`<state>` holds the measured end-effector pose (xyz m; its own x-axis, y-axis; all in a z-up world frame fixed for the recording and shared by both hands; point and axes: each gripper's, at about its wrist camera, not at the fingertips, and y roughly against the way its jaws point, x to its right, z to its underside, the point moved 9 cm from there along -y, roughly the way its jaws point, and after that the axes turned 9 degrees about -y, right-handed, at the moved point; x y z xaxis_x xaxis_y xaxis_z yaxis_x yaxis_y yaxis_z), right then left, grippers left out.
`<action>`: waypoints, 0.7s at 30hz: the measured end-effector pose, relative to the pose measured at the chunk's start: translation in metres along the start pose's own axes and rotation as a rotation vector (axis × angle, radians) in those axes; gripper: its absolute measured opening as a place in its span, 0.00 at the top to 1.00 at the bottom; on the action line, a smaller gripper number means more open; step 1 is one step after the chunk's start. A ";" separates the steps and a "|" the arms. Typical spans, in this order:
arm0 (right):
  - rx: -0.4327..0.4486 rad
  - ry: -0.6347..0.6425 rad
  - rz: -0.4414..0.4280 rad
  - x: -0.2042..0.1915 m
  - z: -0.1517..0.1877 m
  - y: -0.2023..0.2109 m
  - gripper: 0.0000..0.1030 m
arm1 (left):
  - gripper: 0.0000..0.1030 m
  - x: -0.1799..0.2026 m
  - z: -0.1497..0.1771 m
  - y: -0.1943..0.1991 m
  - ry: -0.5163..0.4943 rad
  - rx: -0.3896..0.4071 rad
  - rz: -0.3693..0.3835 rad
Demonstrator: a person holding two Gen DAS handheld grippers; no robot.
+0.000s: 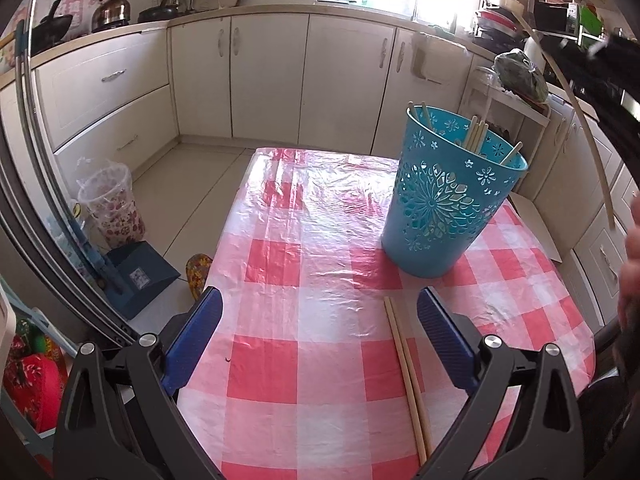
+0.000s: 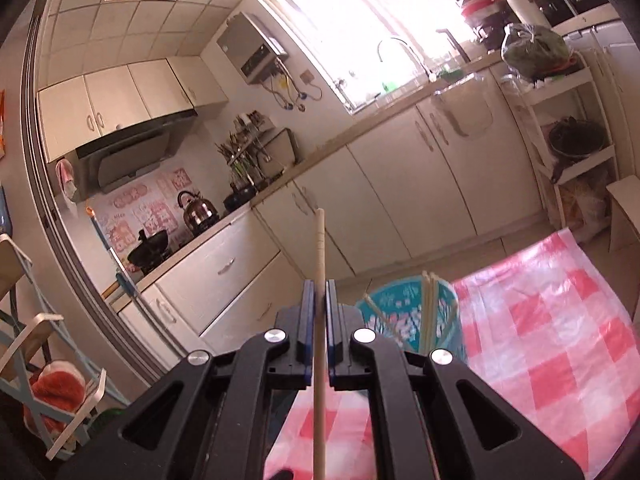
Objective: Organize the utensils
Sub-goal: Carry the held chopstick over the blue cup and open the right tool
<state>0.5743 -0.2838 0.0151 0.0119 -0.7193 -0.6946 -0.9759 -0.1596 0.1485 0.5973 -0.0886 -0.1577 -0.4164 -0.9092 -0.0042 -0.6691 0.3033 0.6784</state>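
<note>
The right gripper clamps one chopstick above the blue holder, while the left gripper hangs wide open over two chopsticks on the checked tablecloth.

Chopstick pair near ends hidden behind right tongs finger; hand blurred, edge-cut.

Bare tablecloth left of holder; holder mouth crowded by upright chopsticks.
</note>
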 end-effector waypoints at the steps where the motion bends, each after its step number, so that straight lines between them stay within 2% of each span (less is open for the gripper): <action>1: 0.022 0.009 0.004 -0.003 -0.008 -0.007 0.94 | 0.09 -0.001 0.001 -0.001 0.003 -0.002 0.001; 6: 0.095 0.068 0.102 0.005 -0.036 -0.055 0.94 | 0.09 -0.007 0.004 -0.006 0.028 -0.011 0.009; 12: 0.061 0.122 0.234 0.032 -0.024 -0.088 0.94 | 0.09 -0.014 0.007 -0.015 0.060 -0.025 0.020; 18: 0.016 0.204 0.273 0.033 -0.005 -0.092 0.94 | 0.09 -0.012 0.010 -0.018 0.065 -0.034 0.031; 21: -0.017 0.223 0.262 0.033 0.004 -0.088 0.94 | 0.09 -0.011 0.009 -0.017 0.060 -0.032 0.031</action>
<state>0.6597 -0.2904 -0.0235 -0.1898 -0.8672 -0.4604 -0.9483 0.0404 0.3149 0.6073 -0.0815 -0.1756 -0.3983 -0.9153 0.0602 -0.6363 0.3230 0.7006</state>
